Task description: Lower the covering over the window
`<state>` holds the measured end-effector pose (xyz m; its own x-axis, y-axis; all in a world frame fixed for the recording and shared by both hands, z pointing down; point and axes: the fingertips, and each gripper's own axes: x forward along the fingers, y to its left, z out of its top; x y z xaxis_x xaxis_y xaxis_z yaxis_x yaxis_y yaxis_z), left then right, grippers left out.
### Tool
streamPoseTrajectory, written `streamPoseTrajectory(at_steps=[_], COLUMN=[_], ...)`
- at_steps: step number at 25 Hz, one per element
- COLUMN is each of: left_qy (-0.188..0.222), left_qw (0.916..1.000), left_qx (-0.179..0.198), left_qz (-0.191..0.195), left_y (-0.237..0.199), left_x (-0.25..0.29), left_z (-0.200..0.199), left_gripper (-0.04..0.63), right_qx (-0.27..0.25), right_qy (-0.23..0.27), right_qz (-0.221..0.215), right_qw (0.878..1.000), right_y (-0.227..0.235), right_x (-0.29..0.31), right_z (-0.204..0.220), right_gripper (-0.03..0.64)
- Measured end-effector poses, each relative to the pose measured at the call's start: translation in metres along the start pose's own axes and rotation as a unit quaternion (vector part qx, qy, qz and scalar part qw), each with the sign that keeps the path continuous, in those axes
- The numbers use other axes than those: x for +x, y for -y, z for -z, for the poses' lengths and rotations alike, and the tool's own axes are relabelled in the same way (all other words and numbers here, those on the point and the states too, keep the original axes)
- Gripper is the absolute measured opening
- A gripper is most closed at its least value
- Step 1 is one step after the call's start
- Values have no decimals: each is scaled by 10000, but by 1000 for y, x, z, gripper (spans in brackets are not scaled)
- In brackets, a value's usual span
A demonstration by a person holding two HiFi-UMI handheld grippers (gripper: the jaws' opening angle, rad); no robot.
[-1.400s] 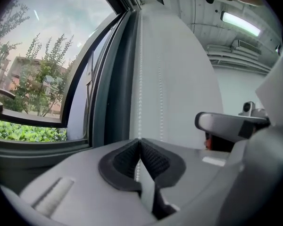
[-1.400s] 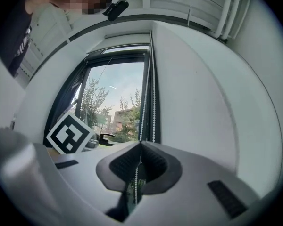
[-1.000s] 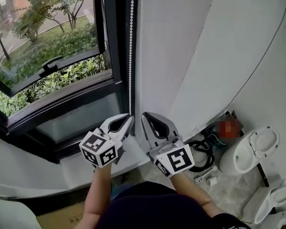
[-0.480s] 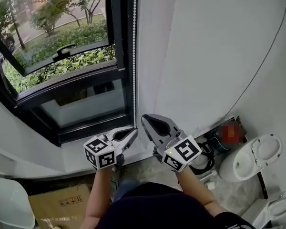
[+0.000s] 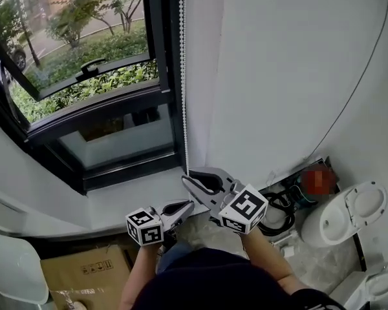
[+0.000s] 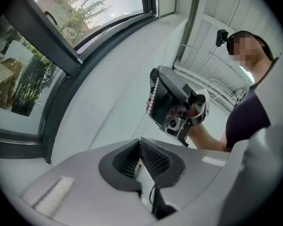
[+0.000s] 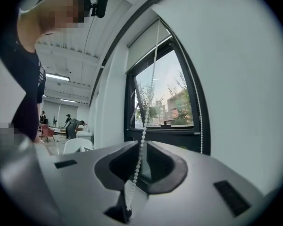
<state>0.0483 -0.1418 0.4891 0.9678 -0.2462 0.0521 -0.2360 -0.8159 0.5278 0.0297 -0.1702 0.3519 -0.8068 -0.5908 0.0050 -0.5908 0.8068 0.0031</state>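
1. Window (image 5: 84,76) is at left, sash tilted open. The blind (image 7: 148,44) covers only the top and the glass below is bare, so we judge the lowering barely begun.
2. Left gripper (image 5: 184,206): jaws fully shut, pinching the chain (image 5: 183,76) at its low end, below the sill (image 5: 136,196).
3. The chain hangs by the window's right edge and runs down into both grippers.
4. Right gripper (image 5: 189,181): jaws also fully shut on the chain, just above the left one.
5. Risks:
   - We think the beads could slip through the pads on a fast pull.
   - Both hands are low, so there's little stroke left. We'd need a regrip, and freeing both at once could let the chain swing away.
   - Pulling out from the wall may jam it up top.
6. Versus a second ago, both grippers have come down. The left dropped further and is now under the right, not beside it. Both grips are unchanged.
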Motion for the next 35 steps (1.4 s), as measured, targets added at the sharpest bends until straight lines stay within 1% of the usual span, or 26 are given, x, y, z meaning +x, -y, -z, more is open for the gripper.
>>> streamPoseTrajectory(at_steps=[2,6,10,14,16,18,19,20,22,23,28,31,32,35], left_qy=[58,137,45,-44,-218,-631,-777,-805,-666,-611,-469,-375,-440,-839], left_qw=[10000,9999,9997,9998,9995,9975,9965,9965,9977,9981,9985,9987,9983,9941], left_qx=[-28,34,208,207,240,292,251,148,-39,-49,278,315,330,525], left_qz=[-22,-76,-107,-39,-43,-133,-165,-165,-126,-108,21,120,205,440], left_y=[0,-3,-3,2,3,-1,-3,-5,-6,-6,-2,4,7,18], left_x=[-5,-14,-14,-8,-3,1,2,3,5,6,4,1,0,-3], left_z=[4,3,4,7,11,28,37,43,47,46,43,45,48,59], left_gripper=[14,14,14,14,14,14,14,14,14,14,14,15,15,15], right_qx=[-60,-141,-86,-39,-16,7,-4,-24,6,71,333,527,612,857], right_qy=[36,252,308,395,421,418,377,331,318,351,500,549,557,574], right_qz=[-123,-157,-252,-238,-221,-250,-280,-309,-346,-362,-522,-699,-764,-948], right_qw=[9999,9995,9992,9989,9989,9988,9989,9990,9989,9987,9968,9947,9936,9901], right_y=[-6,-8,-8,-7,-3,-2,-2,-3,-4,-3,-2,-4,-6,-10], right_x=[2,2,2,-2,-5,-6,-6,-5,-5,-6,-5,-5,-6,-5], right_z=[-2,-16,-17,-19,-21,-19,-17,-14,-11,-12,-13,-13,-13,-13], right_gripper=[14,14,14,14,14,14,14,14,14,14,14,12,12,12])
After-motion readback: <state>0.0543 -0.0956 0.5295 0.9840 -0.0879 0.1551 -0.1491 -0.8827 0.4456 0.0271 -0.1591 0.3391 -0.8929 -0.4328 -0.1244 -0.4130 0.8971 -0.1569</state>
